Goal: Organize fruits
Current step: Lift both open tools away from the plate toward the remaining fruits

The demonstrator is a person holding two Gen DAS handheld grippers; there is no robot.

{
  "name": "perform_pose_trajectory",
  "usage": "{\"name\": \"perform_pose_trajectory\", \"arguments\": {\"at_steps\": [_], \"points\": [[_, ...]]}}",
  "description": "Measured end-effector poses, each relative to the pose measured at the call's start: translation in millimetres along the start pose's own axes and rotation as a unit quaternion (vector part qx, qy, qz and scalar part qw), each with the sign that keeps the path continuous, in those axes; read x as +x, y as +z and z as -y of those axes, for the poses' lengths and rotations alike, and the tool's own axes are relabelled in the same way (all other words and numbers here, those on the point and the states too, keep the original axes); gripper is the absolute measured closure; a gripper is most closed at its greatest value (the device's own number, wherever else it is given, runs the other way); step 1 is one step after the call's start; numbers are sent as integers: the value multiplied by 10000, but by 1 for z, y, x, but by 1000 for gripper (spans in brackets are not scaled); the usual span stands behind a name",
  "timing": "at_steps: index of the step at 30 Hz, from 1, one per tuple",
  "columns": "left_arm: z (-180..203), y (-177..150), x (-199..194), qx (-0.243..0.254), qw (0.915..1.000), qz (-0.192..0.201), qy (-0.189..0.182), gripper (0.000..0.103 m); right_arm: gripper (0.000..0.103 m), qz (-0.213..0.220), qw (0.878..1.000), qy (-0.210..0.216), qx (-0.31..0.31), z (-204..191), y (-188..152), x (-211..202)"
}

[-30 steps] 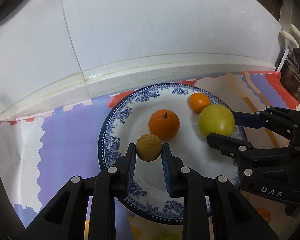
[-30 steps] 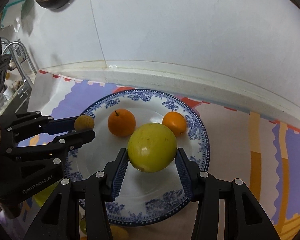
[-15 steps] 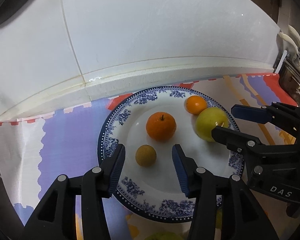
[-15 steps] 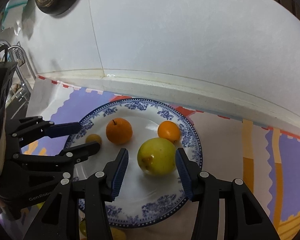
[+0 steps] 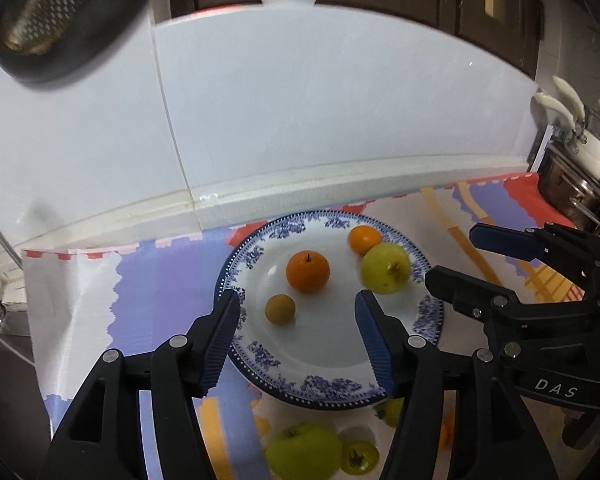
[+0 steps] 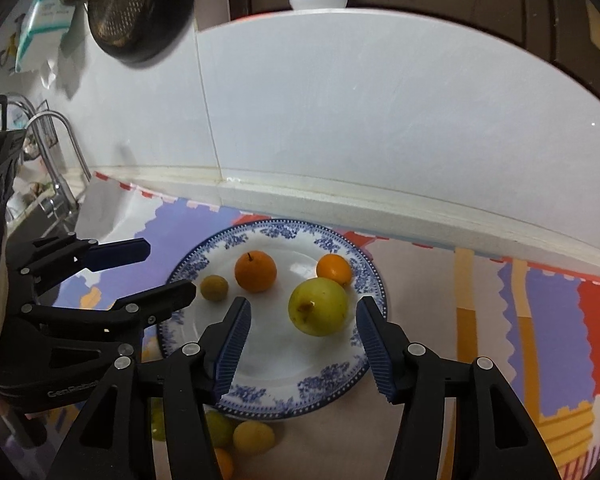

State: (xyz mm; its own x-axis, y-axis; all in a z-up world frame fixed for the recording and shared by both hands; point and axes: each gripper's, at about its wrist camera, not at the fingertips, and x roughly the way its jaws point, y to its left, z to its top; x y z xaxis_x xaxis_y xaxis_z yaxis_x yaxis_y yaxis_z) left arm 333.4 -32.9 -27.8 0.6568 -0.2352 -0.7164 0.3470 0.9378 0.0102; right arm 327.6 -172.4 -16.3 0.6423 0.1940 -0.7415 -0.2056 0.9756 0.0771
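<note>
- Both jaws have just been opening — left gripper and right gripper stand wide, empty, above the plate.
- Release step done; next, fetch the near fruit off the tabletop.

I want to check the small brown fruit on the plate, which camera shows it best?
The left wrist view: the small brown fruit lies whole and unblocked between the open fingers. In the right wrist view it appears smaller, beside the left gripper's finger.

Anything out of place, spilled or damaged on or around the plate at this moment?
Nothing spilled or broken. Four fruits sit on the plate. The green apple lies tipped with its stem sideways, touching the small orange. Several fruits remain on the mat by the plate's near rim.
</note>
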Motion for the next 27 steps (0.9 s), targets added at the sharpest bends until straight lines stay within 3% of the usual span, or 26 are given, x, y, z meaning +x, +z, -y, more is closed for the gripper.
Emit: {"name": "perform_pose_trajectory", "arguments": {"at_steps": [27], "points": [[1,-41,-111,-79,9967,732,338,22,29,570,9970,-448,257,-34,-37,-94]]}}
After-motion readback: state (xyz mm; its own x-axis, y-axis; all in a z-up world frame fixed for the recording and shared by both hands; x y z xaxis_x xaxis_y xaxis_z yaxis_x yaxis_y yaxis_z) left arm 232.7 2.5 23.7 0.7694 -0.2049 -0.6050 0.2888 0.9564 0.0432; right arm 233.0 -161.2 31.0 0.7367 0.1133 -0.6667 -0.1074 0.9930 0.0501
